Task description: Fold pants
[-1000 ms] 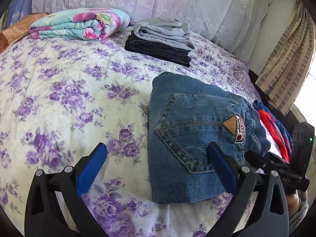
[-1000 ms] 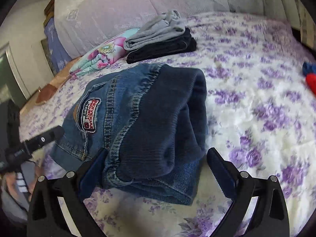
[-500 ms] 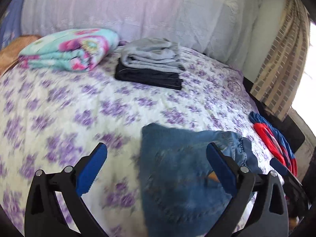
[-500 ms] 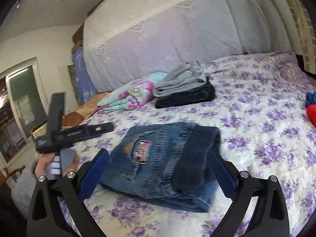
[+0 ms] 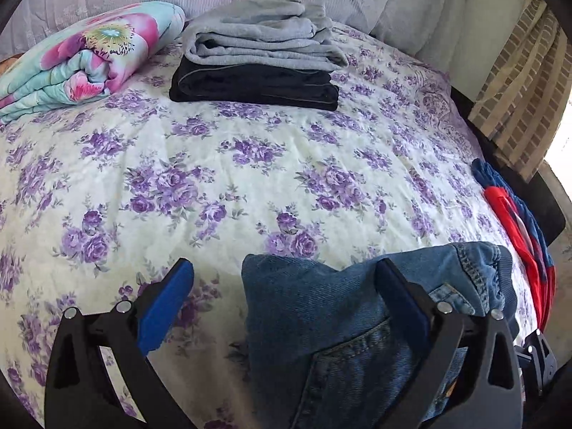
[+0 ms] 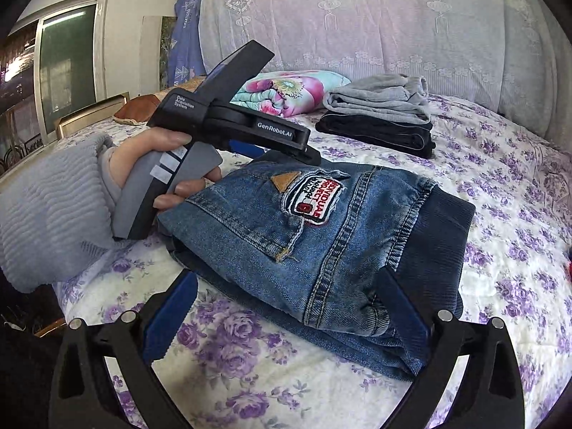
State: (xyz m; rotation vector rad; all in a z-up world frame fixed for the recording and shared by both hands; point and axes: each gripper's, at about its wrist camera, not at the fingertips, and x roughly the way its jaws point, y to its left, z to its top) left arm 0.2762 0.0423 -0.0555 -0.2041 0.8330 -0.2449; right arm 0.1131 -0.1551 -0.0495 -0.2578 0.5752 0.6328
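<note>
A bed (image 5: 250, 164) with a purple-flowered sheet carries the folded jeans (image 6: 321, 236) near its front edge. Both the left tool (image 5: 286, 307) and right tool (image 6: 286, 307) hover spread wide, gripping nothing. A stray nudge could slump the bundle or slide it off the edge. Open sheet lies between it and the grey and black stack (image 5: 257, 60).

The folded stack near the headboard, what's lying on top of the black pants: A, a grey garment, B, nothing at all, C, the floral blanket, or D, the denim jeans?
A: a folded grey garment lies directly on the black pants, while the denim jeans lie apart, nearer the cameras, and the floral blanket lies beside the stack.
</note>
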